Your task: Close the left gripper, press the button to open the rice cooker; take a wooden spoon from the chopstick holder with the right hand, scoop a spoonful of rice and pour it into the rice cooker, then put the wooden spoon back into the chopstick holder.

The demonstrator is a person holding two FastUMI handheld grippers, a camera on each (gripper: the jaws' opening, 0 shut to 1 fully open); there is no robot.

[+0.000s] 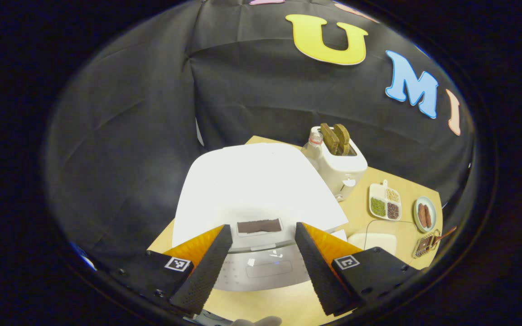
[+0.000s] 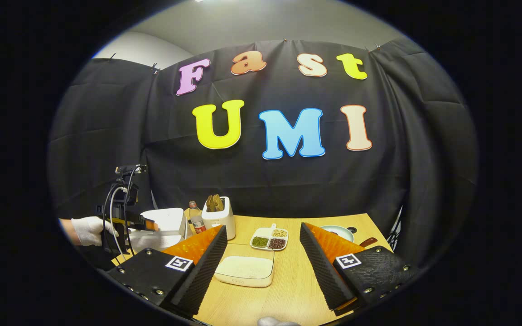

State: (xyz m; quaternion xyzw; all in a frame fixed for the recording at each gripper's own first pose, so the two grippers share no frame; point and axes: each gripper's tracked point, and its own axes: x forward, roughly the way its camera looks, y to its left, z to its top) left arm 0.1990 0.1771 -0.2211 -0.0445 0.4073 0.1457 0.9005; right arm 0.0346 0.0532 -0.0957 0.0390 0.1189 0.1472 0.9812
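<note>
On the table (image 2: 288,290), the rice cooker (image 2: 163,222) stands at the left; just right of it a bottle (image 2: 195,217), then the toaster (image 2: 219,216) with bread in its slots; a divided dish (image 2: 269,238) lies right of the toaster, and a plate (image 2: 337,232) farther right; a tray of rice (image 2: 245,270) lies before the divided dish, nearer the camera.

Rice cooker (image 1: 256,190): lid washed out to flat white in the left gripper view, front base cut off behind the fingers; in the right gripper view mostly hidden behind the left gripper (image 2: 127,222). Bottle (image 1: 314,147): lower body hidden behind cooker and toaster (image 1: 340,165). Chopstick holder (image 1: 425,244): small at the view's rim, contents too blurred to tell. Gloved hand (image 2: 88,231): cut off at the wrist. Frying pan (image 2: 339,232): partly hidden behind a finger.
</note>
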